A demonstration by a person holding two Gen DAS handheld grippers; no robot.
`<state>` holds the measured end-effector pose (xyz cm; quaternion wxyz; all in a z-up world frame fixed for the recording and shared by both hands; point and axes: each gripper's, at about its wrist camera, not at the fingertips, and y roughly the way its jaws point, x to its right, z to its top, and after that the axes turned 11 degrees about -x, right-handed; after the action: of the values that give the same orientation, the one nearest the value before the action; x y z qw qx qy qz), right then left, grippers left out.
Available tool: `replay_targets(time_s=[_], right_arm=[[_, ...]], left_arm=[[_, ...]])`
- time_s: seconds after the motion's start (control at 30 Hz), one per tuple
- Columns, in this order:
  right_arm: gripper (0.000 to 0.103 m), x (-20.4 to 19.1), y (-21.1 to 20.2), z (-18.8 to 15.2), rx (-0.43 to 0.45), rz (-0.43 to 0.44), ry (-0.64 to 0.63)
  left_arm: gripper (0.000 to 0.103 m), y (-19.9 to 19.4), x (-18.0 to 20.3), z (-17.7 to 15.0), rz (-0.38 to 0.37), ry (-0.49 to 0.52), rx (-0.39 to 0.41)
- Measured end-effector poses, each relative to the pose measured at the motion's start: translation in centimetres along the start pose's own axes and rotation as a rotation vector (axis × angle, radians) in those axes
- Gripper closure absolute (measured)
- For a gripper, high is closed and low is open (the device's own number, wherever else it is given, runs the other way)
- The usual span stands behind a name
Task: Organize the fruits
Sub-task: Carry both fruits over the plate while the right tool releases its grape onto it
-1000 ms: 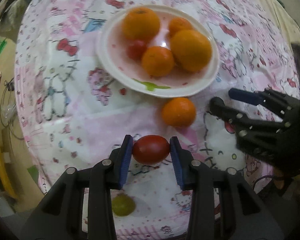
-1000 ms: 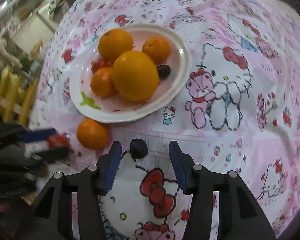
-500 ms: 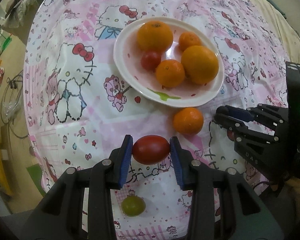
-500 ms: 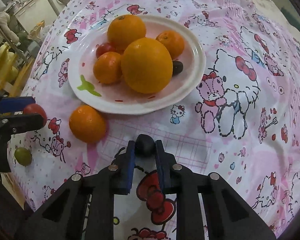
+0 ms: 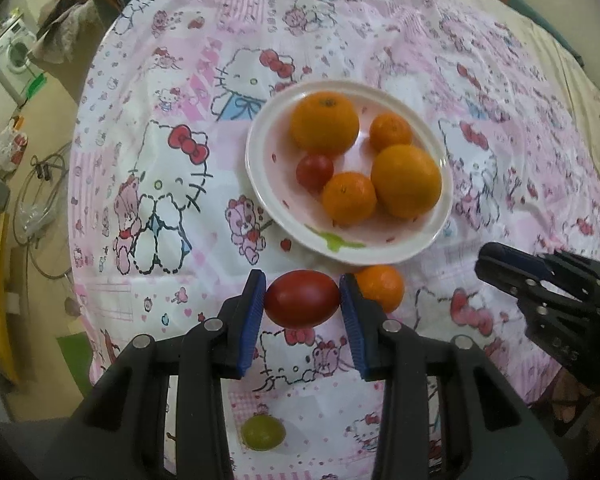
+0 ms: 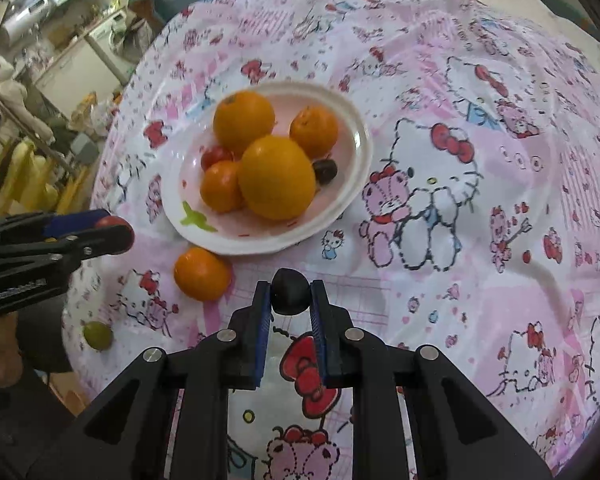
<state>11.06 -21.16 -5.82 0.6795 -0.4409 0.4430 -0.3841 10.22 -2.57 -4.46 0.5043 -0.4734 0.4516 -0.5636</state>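
A white plate [image 5: 260, 184] [image 6: 356, 168] holds several oranges, a small red tomato [image 5: 314, 170] and a dark grape [image 6: 325, 169]. My left gripper [image 5: 302, 300] is shut on a red tomato [image 5: 302, 298], held above the cloth short of the plate. My right gripper [image 6: 289, 300] is shut on a dark grape [image 6: 289, 291], also lifted. A loose orange [image 5: 382, 287] [image 6: 202, 274] lies on the cloth just in front of the plate. A green grape [image 5: 262, 433] [image 6: 97, 335] lies near the table's front edge.
The round table wears a pink Hello Kitty cloth [image 5: 172, 152]. Its edge drops off at the left to a floor with clutter and a washing machine [image 5: 12, 56]. Each gripper shows in the other's view, the right one [image 5: 548, 292] and the left one [image 6: 44, 240].
Both grippers have risen and pulled back, so the plate looks smaller. The right gripper closed on the dark grape and lifted it. The left gripper kept hold of the red tomato.
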Motion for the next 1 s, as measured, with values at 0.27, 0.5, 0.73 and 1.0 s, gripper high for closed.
replay_targets(time_s=[0.27, 0.5, 0.73, 1.0], right_arm=[[0.083, 0.8, -4.3, 1.3, 0.124, 0.077, 0.060], [0.083, 1.0, -7.5, 3.4, 0.213, 0.110, 0.068], [0.083, 3.6, -6.2, 5.9, 0.179, 0.178, 0.124], [0.083, 5.1, -3.5, 8.6, 0.130, 0.212, 0.143]], left_arm=[[0.069, -2.7, -0.2, 0.9, 0.017, -0.018, 0.122], [0.069, -4.3, -0.4, 3.5, -0.030, -0.030, 0.134], [0.069, -3.2, -1.1, 7.3, -0.034, -0.026, 0.104], [0.069, -0.2, -1.6, 9.8, -0.053, -0.025, 0.062]])
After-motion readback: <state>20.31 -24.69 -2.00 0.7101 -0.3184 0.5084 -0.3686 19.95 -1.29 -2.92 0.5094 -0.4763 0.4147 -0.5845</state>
